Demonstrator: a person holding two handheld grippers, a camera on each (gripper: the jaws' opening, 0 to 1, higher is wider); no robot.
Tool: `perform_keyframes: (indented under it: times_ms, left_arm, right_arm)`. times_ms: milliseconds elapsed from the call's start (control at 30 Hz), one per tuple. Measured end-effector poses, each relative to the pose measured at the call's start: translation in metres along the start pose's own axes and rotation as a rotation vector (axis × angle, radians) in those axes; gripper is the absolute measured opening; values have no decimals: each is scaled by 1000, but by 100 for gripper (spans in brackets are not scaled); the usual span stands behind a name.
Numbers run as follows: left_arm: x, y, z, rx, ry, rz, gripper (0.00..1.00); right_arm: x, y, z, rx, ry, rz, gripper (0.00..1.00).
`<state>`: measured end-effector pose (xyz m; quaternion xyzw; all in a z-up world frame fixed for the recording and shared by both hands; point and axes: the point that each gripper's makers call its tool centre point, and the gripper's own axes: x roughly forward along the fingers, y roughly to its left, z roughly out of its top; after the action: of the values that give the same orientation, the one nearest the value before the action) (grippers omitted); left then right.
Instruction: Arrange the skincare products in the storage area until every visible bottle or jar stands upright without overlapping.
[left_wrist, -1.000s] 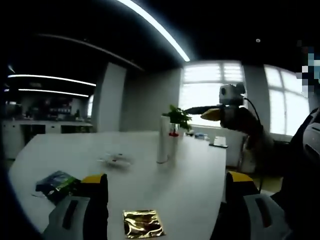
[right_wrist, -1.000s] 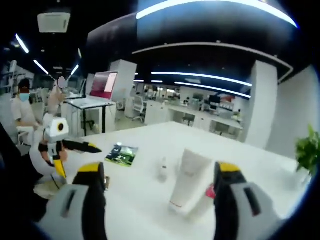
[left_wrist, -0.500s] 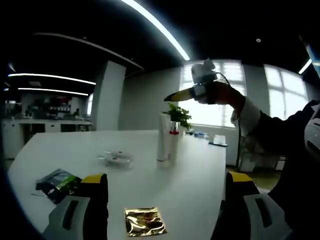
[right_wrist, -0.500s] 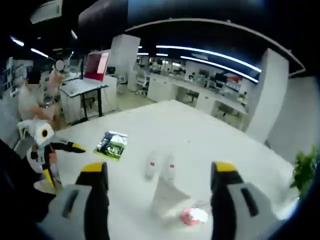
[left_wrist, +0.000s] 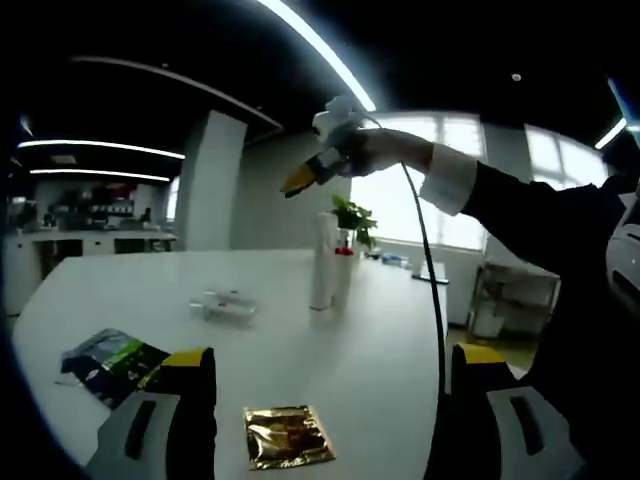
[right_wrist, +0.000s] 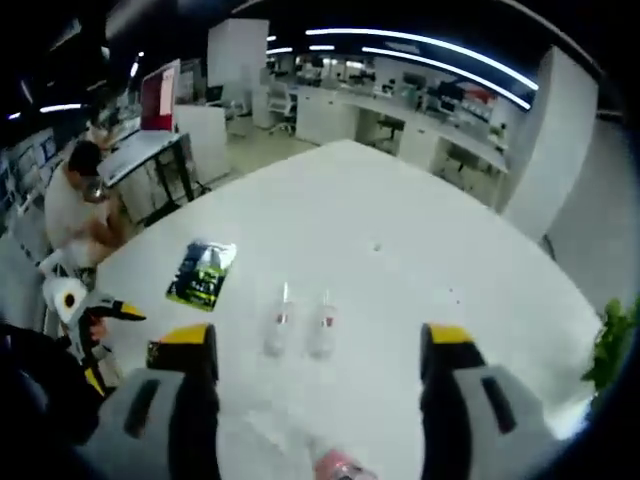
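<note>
Two small clear bottles (left_wrist: 225, 305) lie on their sides on the white table (left_wrist: 380, 350); from above they are side by side (right_wrist: 300, 325). A tall white tube (left_wrist: 322, 262) stands upright with a red-capped item (left_wrist: 343, 272) right beside it. Its pink top (right_wrist: 335, 465) sits at the lower edge of the right gripper view. My left gripper (left_wrist: 332, 358) is open low over the table's near end, with nothing between its jaws. My right gripper (left_wrist: 305, 175) is held high above the tube, and its own view shows it open (right_wrist: 315, 340) and empty.
A gold sachet (left_wrist: 288, 437) lies between my left jaws. A green sachet (left_wrist: 105, 357) lies at the near left (right_wrist: 203, 272). A potted plant (left_wrist: 350, 215) stands behind the tube. My left gripper (right_wrist: 85, 310) is by the table's edge. A person (right_wrist: 75, 200) sits at a far desk.
My right gripper has risen and swung over the table, so its view now looks down on the lying bottles. The left gripper has hardly moved.
</note>
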<state>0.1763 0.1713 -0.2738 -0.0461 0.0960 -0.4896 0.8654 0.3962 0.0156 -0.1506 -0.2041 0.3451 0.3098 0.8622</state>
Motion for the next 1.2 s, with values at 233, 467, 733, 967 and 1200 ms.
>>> perform_keyframes:
  times_ms: [233,467,733,967,1200]
  left_arm:
    - [9,1,6,6,-35,-19,99]
    - [16,7,8,5,-59,-17,99]
    - [13,28,18,37,-109,67,98]
    - [6,38,21,24,-127,85,96]
    - [-1,51,27,41,-146,129,94]
  right_arm:
    - [36,-10,5,0,72,13,79]
    - [65,-12,0,-9,153,38,79]
    - [96,-4,-13,-6,225,104,71]
    - [125,6,-20,9,283,167,70]
    - [160,-11,-20,16,349,171,52]
